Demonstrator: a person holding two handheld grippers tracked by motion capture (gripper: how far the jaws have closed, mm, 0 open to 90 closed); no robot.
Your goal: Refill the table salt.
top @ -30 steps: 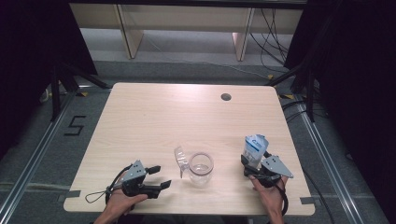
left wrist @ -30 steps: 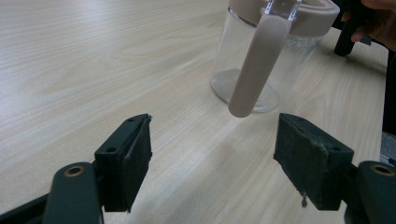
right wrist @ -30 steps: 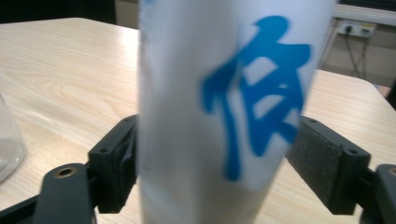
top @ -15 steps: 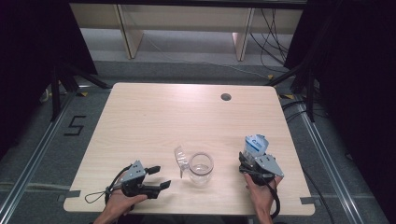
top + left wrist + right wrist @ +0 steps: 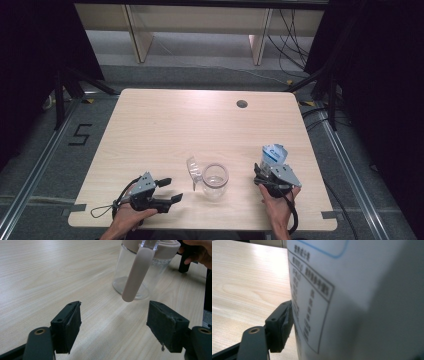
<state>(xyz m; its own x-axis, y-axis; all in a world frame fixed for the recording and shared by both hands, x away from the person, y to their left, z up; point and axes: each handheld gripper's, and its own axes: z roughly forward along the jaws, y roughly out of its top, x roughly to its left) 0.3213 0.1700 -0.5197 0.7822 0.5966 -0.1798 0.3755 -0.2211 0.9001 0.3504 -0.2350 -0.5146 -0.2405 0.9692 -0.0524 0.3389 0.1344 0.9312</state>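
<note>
The right hand-held gripper [image 5: 266, 172] is held low over the near right part of the worktop [image 5: 165, 130], with a white and blue carton [image 5: 273, 155] set between its jaws. In the right gripper view the left pad [image 5: 286, 322] is seen lying against the printed side of the carton [image 5: 352, 297]; the other jaw is hidden behind the carton. The jaws have just been closing around the carton, and a grip on it is shown by the pad contact. The carton stands upright, directly ahead of this gripper and touching it.

The left hand-held gripper [image 5: 167, 191] is held at the near left of the worktop, its jaws standing wide apart with nothing between them. In the left gripper view a clear glass jar [image 5: 140, 272] with a beige rim and a beige handle [image 5: 137, 272] is seen just ahead of the open left hand-held gripper [image 5: 115, 322], apart from both pads. In the high view the jar [image 5: 215, 180] is placed between the two grippers, near each. Its clear lid [image 5: 193, 170] is tilted open on the side toward the left gripper.
</note>
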